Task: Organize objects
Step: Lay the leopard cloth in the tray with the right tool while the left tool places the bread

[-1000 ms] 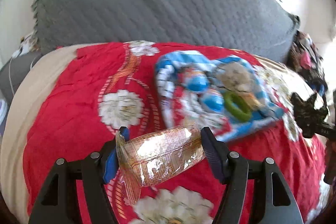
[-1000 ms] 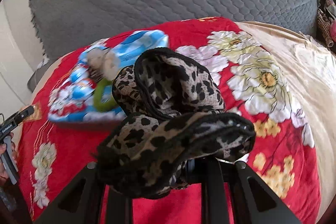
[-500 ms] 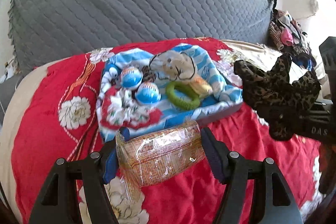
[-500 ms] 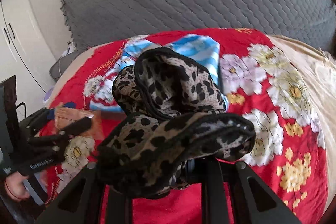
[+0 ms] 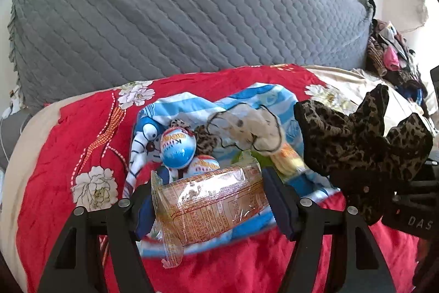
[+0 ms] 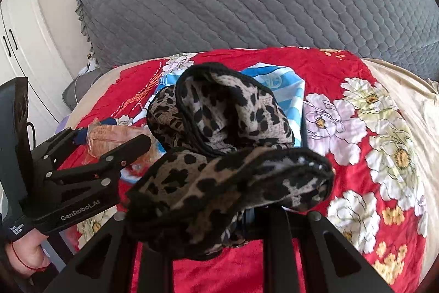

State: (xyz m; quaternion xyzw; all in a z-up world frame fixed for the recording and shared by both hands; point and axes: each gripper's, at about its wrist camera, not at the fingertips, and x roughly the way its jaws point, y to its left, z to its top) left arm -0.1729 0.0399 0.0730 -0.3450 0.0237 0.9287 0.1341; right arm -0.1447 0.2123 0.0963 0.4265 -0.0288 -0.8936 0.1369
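Note:
My left gripper (image 5: 211,197) is shut on a clear orange snack packet (image 5: 208,199), held just over the near edge of a blue-striped cloth (image 5: 263,98). On that cloth lie two blue-and-white chocolate eggs (image 5: 178,146), a beige fabric piece (image 5: 252,128), a yellow packet (image 5: 288,159) and a small leopard item (image 5: 204,140). My right gripper (image 6: 249,213) is shut on a bunched leopard-print cloth (image 6: 227,150) that hides its fingertips. In the left wrist view the leopard-print cloth (image 5: 356,144) hangs at the right, beside the striped cloth. The left gripper (image 6: 109,153) shows at the left of the right wrist view.
Everything rests on a red floral spread (image 5: 82,133) over a beige sheet (image 6: 411,100). A big grey quilted cushion (image 5: 178,13) stands behind. A heap of clothes (image 5: 389,56) lies at the far right, white cupboard doors (image 6: 16,45) at the left. A hand (image 6: 24,254) holds the left tool.
Both grippers have moved toward the striped cloth, keeping their loads. The packet now overlaps the cloth's near edge, and the leopard cloth has come in close on its right.

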